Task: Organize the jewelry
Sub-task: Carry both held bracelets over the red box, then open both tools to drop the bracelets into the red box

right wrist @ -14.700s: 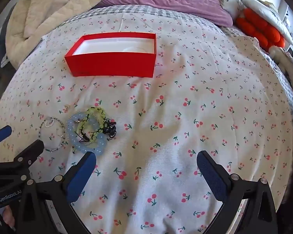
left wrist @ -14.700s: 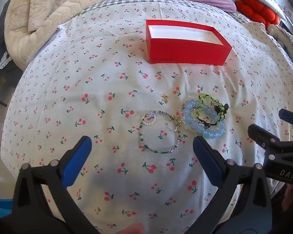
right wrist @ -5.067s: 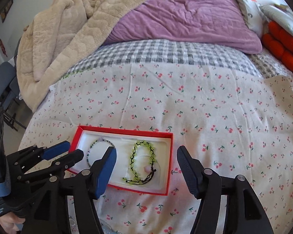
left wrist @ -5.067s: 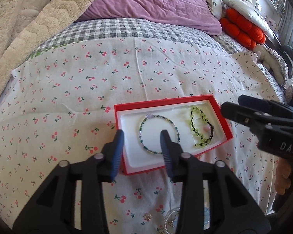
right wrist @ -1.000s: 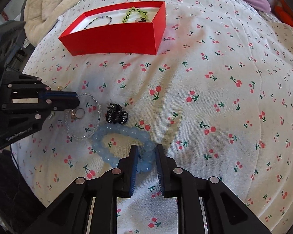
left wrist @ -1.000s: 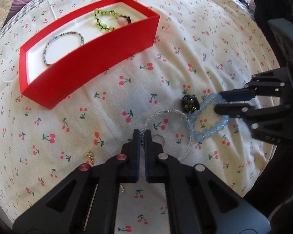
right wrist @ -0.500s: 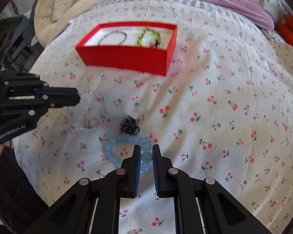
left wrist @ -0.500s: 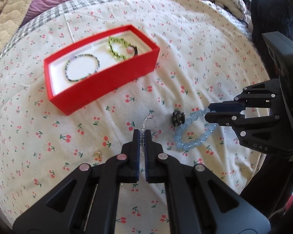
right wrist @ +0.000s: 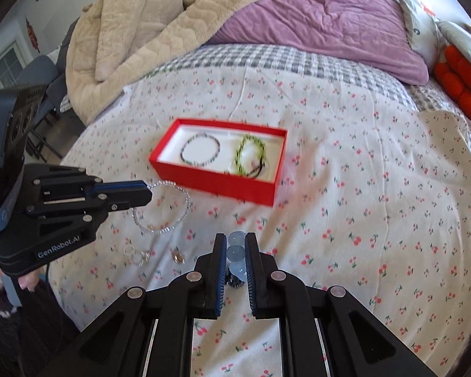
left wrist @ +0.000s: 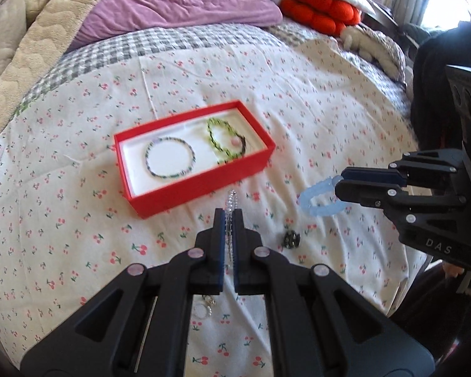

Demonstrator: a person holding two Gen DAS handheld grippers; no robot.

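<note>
Red cardboard marks our landmark: inside the red box (right wrist: 223,169) a dark beaded bracelet (right wrist: 200,154) and a green bracelet (right wrist: 250,154) already lie. Short of the box, in the air, our left gripper (right wrist: 141,192) is clamped on the clear crystal bracelet (right wrist: 169,208) and our right gripper (right wrist: 235,259) on the blue bead bracelet (left wrist: 317,199). Nearer than the box, a black clip (left wrist: 291,239) and small rings (right wrist: 136,253) wait on the sheet, so we judge ourselves about halfway.

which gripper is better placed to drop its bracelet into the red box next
Probably left. The left gripper, shut on the clear crystal bead bracelet, looks nearer the red cardboard box in both views. The right gripper, shut on the pale blue bead bracelet, sits further back.
</note>
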